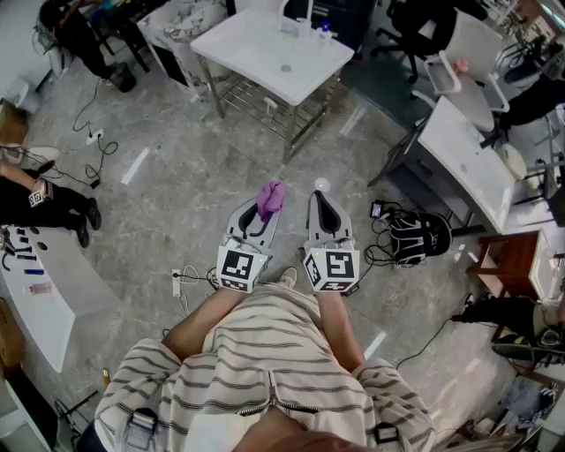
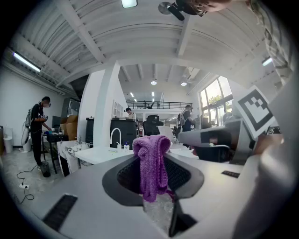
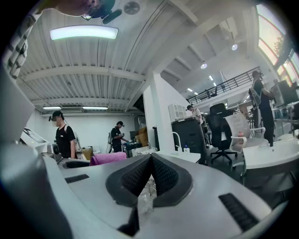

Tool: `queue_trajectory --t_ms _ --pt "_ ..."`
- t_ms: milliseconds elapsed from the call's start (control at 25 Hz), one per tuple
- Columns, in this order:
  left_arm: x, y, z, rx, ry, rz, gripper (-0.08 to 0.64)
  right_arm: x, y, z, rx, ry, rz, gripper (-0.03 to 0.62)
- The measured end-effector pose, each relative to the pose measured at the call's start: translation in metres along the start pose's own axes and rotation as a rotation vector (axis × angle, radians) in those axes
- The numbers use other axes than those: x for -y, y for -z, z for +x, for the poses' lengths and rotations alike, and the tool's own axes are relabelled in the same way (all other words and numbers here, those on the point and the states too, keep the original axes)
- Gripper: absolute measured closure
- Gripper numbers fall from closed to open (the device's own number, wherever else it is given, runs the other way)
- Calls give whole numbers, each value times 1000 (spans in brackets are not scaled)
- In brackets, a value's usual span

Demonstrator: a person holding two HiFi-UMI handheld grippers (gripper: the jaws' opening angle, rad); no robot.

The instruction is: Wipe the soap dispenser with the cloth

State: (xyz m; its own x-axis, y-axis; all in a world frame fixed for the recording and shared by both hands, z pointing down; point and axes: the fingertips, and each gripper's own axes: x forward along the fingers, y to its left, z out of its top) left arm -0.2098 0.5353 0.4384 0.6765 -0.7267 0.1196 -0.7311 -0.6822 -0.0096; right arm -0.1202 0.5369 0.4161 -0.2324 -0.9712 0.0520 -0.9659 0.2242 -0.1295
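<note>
- The dispenser (image 1: 325, 33) is standing on the far edge of a white surface (image 1: 238, 44), near the faucet (image 1: 297, 12) and well ahead of the person. It is too small to show more than a bluish top.
- A small white item (image 1: 305, 26) is standing between the faucet and the dispenser; I cannot tell what it is.
- The basin (image 1: 296, 78) is sitting sunk into that surface on the near side of the dispenser, with its drain showing.
- The purple cloth (image 1: 270, 199) is hanging in the left gripper (image 1: 262, 214). The jaws are closing on its middle, a bunched fold is standing above them and the ends are drooping down between the pads.
- The right gripper (image 1: 323, 199) is being held just beside the left one. Its jaws are pressing together tip to tip and gripping nothing.
- Both grippers are pointing roughly level toward the surface and are well apart from it, over the grey floor (image 1: 177, 177).
- A black backpack (image 1: 408, 237) is lying on the floor to the right, with cables trailing beside it.
- A person in black (image 3: 65, 137) is standing in the background to the left.
</note>
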Motion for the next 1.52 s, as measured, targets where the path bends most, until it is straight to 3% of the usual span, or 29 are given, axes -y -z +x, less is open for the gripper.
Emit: queue_trajectory --t_ms 280,480,840,1160,1520 --pt "27 -8 14 14 -16 8 453 16 -6 -13 -5 -47 -37 598" --pt "43 3 22 4 -19 14 453 37 2 -14 7 -49 4 598" --pt "42 12 70 -2 -21 6 453 76 7 12 14 -51 11 598" --pt "-10 13 175 14 -9 -15 453 137 1 109 6 -30 -31 598" --pt "-93 -28 331 35 4 -41 453 213 -37 257 -9 -30 -62 592"
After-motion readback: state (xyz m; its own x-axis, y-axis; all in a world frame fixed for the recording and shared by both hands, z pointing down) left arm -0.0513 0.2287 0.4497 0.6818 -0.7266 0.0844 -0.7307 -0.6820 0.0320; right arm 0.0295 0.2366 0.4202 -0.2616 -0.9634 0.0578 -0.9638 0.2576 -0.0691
